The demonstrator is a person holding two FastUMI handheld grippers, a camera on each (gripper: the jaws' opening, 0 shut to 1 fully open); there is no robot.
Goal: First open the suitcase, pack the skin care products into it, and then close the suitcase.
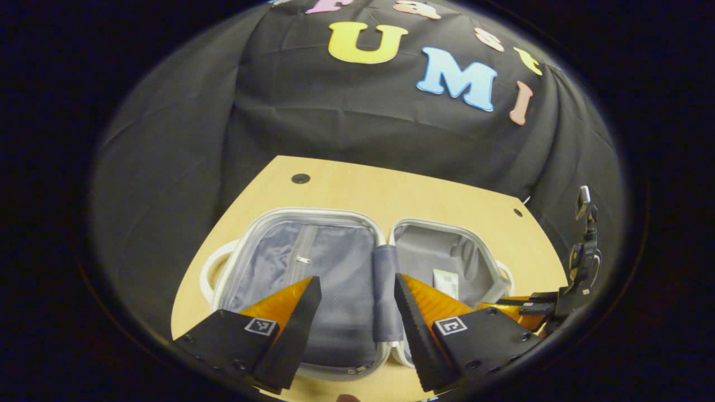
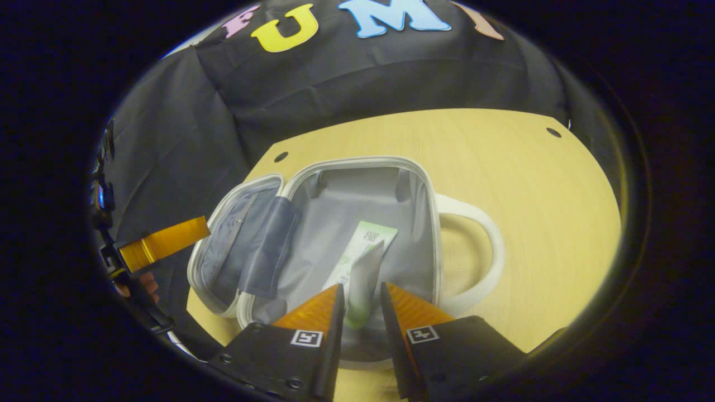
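The suitcase (image 1: pixel 346 279) lies open on the wooden tabletop (image 1: pixel 391 190), its two halves spread flat side by side with a dark fabric hinge strip (image 1: pixel 385 290) between them. In the left gripper view, the zipped, lined half sits at about 9 o'clock of the hinge and the plain grey half at 3 o'clock. A white carry handle (image 1: pixel 209 271) curves out from the far left edge of the case.

The left hand-held gripper (image 1: pixel 357 304) hovers above the hinge with its fingers spread wide apart, released and grasping nothing. The right hand-held gripper shows in this view at 4 o'clock, near the edge of the grey half.

In the right gripper view, a skin care tube (image 2: pixel 360 268), white with green print, lies inside the grey half of the suitcase (image 2: pixel 363 190), its crimped end pointing toward 1 o'clock. The right hand-held gripper (image 2: pixel 360 304) sits just over the tube's near end, its fingers standing either side of the tube with a narrow gap; whether they press on it I cannot tell. The case's other white handle (image 2: pixel 480 251) loops out at 3 o'clock. The left hand-held gripper shows at 9 o'clock, held by a hand (image 2: pixel 139 285).
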